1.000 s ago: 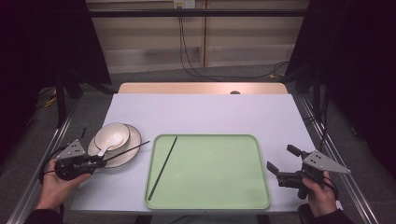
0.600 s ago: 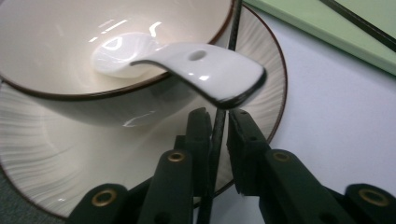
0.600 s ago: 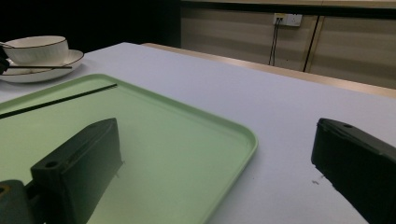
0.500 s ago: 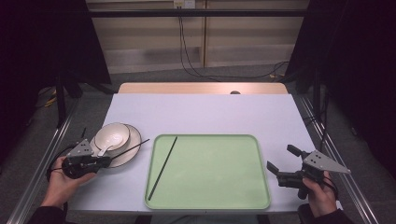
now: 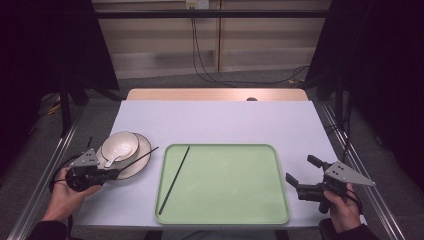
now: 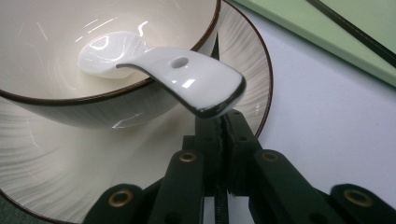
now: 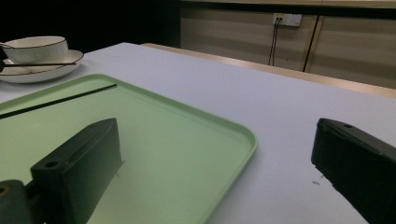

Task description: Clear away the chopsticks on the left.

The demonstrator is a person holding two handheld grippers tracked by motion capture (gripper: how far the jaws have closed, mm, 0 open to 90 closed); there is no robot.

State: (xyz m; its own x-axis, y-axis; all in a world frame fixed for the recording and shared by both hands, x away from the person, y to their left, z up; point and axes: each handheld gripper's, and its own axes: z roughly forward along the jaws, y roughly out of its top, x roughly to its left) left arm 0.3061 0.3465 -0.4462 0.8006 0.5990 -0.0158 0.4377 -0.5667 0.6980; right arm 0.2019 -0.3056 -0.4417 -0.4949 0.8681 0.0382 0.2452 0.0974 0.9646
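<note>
My left gripper (image 5: pixel 111 173) is clamped on a chopstick (image 5: pixel 137 158) – its long axis runs ahead, across the plate (image 5: pixel 144 150). Spoon (image 6: pixel 180 77) handle hangs just above. My right gripper (image 5: pixel 300 180) rests apart, far from it.

The left gripper (image 5: pixel 111 173) at the lower left of the frame is black, with a grey three-cornered plate on top and a dark cable behind it. Brass-coloured screws sit in its black jaw links. The right gripper (image 5: pixel 302 174) at the lower right looks the same. Both sleeves are dark.
</note>
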